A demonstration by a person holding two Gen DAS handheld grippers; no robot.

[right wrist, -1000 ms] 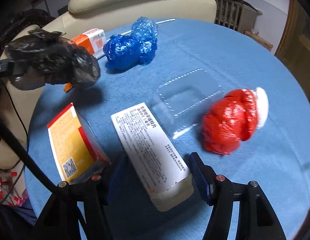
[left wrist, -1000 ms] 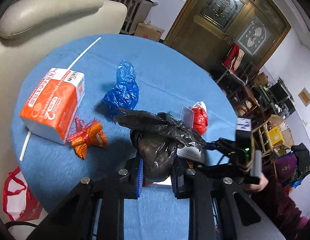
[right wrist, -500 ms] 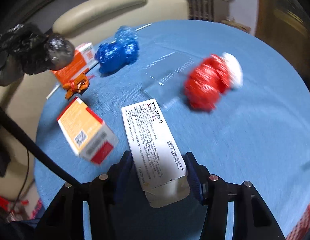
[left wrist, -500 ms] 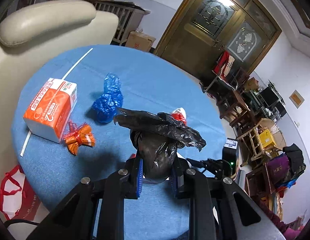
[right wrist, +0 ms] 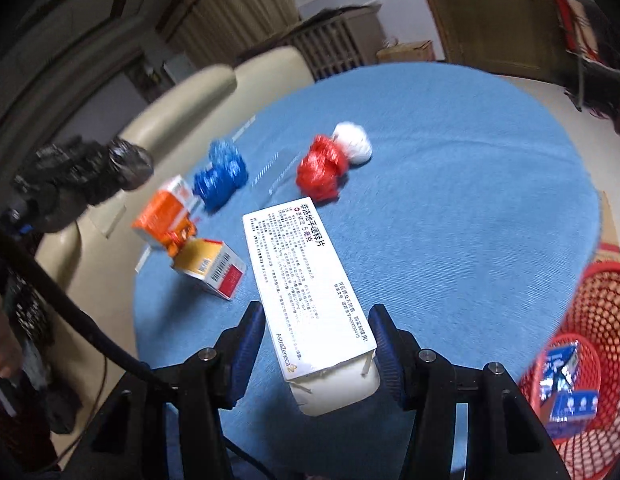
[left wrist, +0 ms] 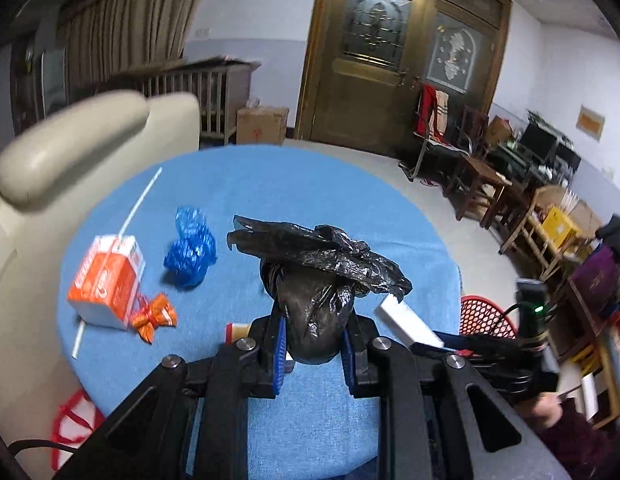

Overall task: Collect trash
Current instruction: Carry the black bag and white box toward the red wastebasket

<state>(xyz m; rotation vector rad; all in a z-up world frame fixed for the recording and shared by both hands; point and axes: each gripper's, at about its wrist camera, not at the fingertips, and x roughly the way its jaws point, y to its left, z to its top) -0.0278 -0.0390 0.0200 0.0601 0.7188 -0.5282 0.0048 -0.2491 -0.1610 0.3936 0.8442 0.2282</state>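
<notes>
My left gripper [left wrist: 314, 344] is shut on a knotted black plastic bag [left wrist: 314, 280] and holds it up above the round blue table [left wrist: 310, 184]. My right gripper [right wrist: 316, 328] is shut on a long white medicine box [right wrist: 302, 276], lifted off the cloth, with both pads pressing its sides. Still lying on the table are a blue crumpled bag [right wrist: 220, 178], a red bag with a white wad [right wrist: 322, 172], an orange tissue pack [left wrist: 106, 280], an orange wrapper [left wrist: 154, 316] and a yellow-and-red carton [right wrist: 210, 268].
A red mesh basket [right wrist: 602, 312] holding blue packets stands beside the table at the lower right. A white straw [left wrist: 142, 200] lies on the cloth. A cream armchair [left wrist: 70, 140] borders the table's left side. Wooden chairs and clutter fill the right.
The right gripper closed on the white box and lifted it off the table. Both grippers rose and drew back, and the red basket came into view. The black bag stays gripped.
</notes>
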